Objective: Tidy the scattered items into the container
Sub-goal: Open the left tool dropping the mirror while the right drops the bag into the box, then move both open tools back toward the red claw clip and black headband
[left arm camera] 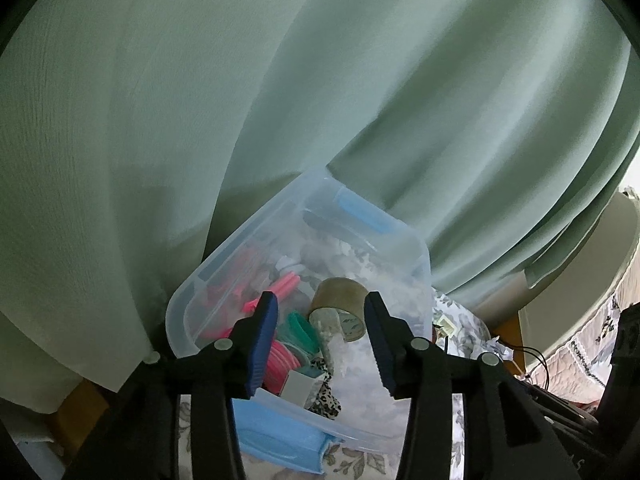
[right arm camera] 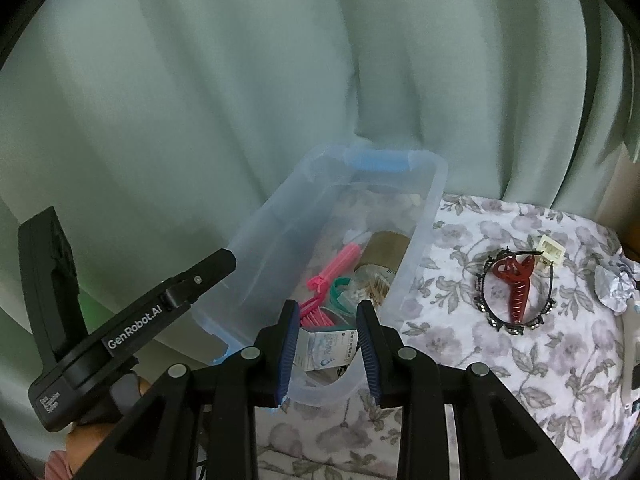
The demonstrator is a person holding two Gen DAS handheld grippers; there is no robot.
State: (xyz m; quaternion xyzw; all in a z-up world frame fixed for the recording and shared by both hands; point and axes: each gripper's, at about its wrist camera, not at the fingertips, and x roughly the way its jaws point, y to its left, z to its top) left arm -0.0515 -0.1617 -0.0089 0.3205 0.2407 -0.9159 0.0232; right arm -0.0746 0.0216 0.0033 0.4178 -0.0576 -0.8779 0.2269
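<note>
Right now the red hair clip [right arm camera: 516, 284] is lying long-ways on the flowery cloth [right arm camera: 460, 340], off to the right of the spread, empty right claw [right arm camera: 329, 344], which is hovering over the clear box [right arm camera: 416, 264].

My left tool [left arm camera: 320, 340] blocks the near rim of the clear container [left arm camera: 224, 256], and its arms run off the picture's bottom edge. Behind one finger [left arm camera: 262, 344] the pink plastic pieces [left arm camera: 280, 354] are half hidden, so I cannot tell what they are. The print on the tape roll [left arm camera: 340, 312] is too blurred to read. My right tool [right arm camera: 328, 346] covers part of a small white carton [right arm camera: 324, 348] whose lettering is too small to make out. At the right edge, crumpled foil [right arm camera: 612, 284] is cut off. The green curtain [right arm camera: 200, 100] hides everything behind the container. The far blue latch [right arm camera: 380, 162] looks smeared.
</note>
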